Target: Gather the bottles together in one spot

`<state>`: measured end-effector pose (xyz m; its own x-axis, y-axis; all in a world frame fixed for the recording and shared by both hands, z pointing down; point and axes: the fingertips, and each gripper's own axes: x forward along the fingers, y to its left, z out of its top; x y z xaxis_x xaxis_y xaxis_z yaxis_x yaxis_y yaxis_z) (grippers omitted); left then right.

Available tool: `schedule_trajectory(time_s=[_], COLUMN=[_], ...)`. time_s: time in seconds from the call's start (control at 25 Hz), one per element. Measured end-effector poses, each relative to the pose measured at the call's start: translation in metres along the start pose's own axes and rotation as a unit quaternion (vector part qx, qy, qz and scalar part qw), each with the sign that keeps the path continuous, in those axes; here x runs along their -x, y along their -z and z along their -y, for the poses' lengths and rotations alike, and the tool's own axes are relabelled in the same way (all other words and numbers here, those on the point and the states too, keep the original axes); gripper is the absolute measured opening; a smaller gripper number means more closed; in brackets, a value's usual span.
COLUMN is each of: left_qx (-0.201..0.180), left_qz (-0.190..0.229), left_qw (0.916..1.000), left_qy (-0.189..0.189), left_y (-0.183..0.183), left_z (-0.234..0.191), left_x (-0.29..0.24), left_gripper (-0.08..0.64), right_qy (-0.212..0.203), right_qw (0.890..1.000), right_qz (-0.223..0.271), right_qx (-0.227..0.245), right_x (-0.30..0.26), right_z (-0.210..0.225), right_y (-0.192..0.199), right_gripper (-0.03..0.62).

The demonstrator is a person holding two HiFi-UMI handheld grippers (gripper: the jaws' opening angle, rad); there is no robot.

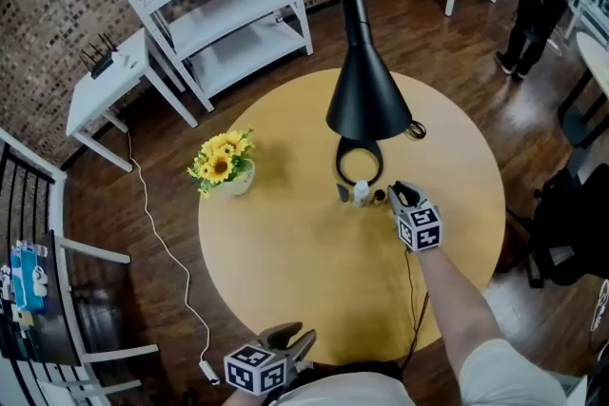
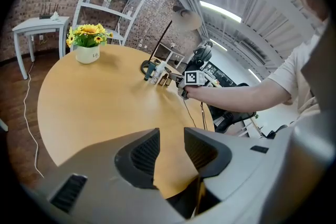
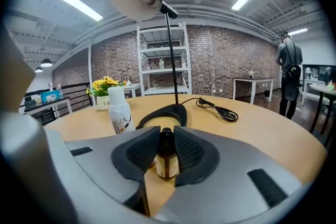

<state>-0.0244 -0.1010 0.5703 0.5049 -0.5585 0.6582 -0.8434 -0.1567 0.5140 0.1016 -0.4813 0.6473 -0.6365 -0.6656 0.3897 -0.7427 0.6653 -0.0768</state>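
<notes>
The right tongs point(image 3: 167, 139) are pinching a small amber bottle point(image 3: 167, 162). Both pads press on its sides, and the bottle stands upright with its black cap between the tips. We cannot tell whether its base touches the bench point(image 3: 273, 134) or sits just above it.

In the head view the right tongs point(image 1: 400, 197) lie right of the bench centre, at the right end of the bottle group. A white bottle point(image 3: 119, 111) stands upright to the left of the amber bottle and slightly farther away, just beside the lamp base point(image 3: 170, 112). In the left gripper view a dark bottle point(image 2: 148, 70) stands at the left end of the same group.

The left tongs point(image 2: 170, 149) are spread with a narrow gap. Only the bench surface shows through it. They sit at the near edge of the bench point(image 1: 285, 252), well apart from the bottles.

The black lamp point(image 1: 366, 105) rises from its ring base on the far side of the group, and its cable point(image 3: 218, 110) lies coiled to the right. A pot of sunflowers point(image 1: 225, 164) stands at the left of the bench. A white shelving unit point(image 1: 219, 5) stands on the floor at the far left.
</notes>
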Motion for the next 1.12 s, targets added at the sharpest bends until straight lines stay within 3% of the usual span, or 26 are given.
schedule_trajectory(time_s=[0.24,0.36,0.68,0.84,1.12], left_qx=[-0.005,-0.012,-0.038,-0.061,-0.094], left_qz=[0.006,0.008,0.015,0.025,0.034], left_qw=[1.0000,0.9998,0.9989,0.9973,0.9943], left_qy=[0.004,0.012,0.023,0.032,0.037], left_y=[-0.007,-0.011,-0.016,-0.016,0.001], left_z=[-0.003,-0.001,-0.007,-0.008,-0.018], left_x=[-0.004,-0.005,0.002,0.013,0.057], left_gripper=[0.150,0.150,0.150,0.152,0.152], right_qy=[0.023,0.020,0.034,0.034,0.034], right_qw=[1.000,1.000,0.999,0.999,0.998], right_qz=[-0.005,-0.010,0.016,0.024,-0.010], right_qx=[0.020,0.017,0.009,-0.012,-0.045], right_x=[0.004,0.011,0.067,0.133,0.260], right_z=[0.001,-0.002,-0.021,-0.063,-0.186], right_y=[0.007,0.006,-0.019,-0.021,0.014], right_gripper=[0.098,0.170,0.175,0.175,0.175])
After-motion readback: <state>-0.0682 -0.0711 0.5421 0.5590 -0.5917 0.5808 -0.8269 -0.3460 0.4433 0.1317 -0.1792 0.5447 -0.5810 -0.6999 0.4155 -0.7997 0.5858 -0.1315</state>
